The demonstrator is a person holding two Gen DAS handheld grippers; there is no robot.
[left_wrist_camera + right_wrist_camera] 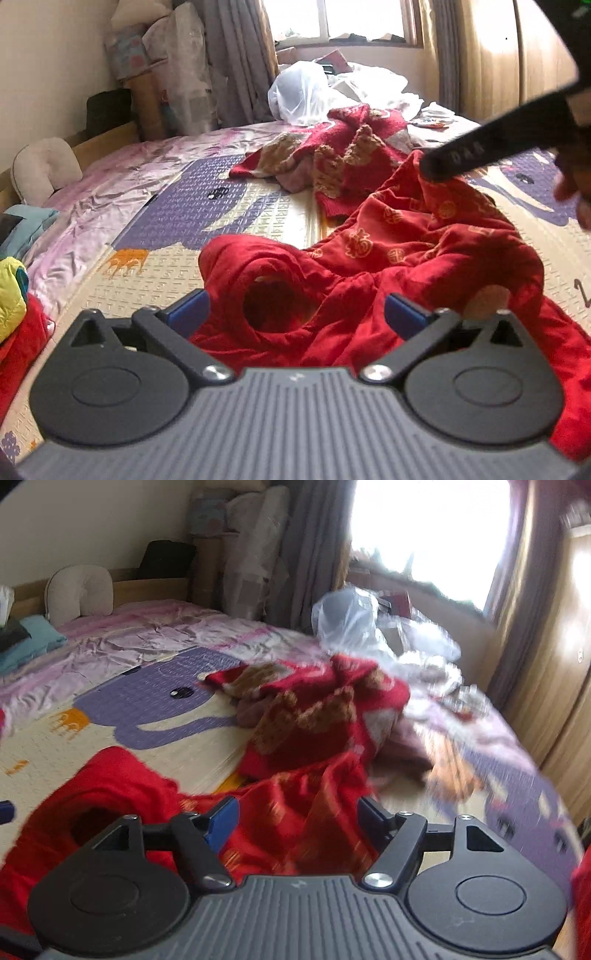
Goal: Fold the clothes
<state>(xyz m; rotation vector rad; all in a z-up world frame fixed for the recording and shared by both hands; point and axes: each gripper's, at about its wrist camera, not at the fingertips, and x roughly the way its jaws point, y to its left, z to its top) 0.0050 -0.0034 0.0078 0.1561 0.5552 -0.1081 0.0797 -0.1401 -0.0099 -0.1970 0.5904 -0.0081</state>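
Red gold-patterned padded garment (424,251) crumpled on bed mat, left tongs (295,314) apart above it, right tongs (295,819) apart, perhaps reaching for cloth.

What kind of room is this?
Most likely a bedroom. There is a bed with a wrinkled pink sheet, a curtained window, and a red garment spread on a play mat for folding.
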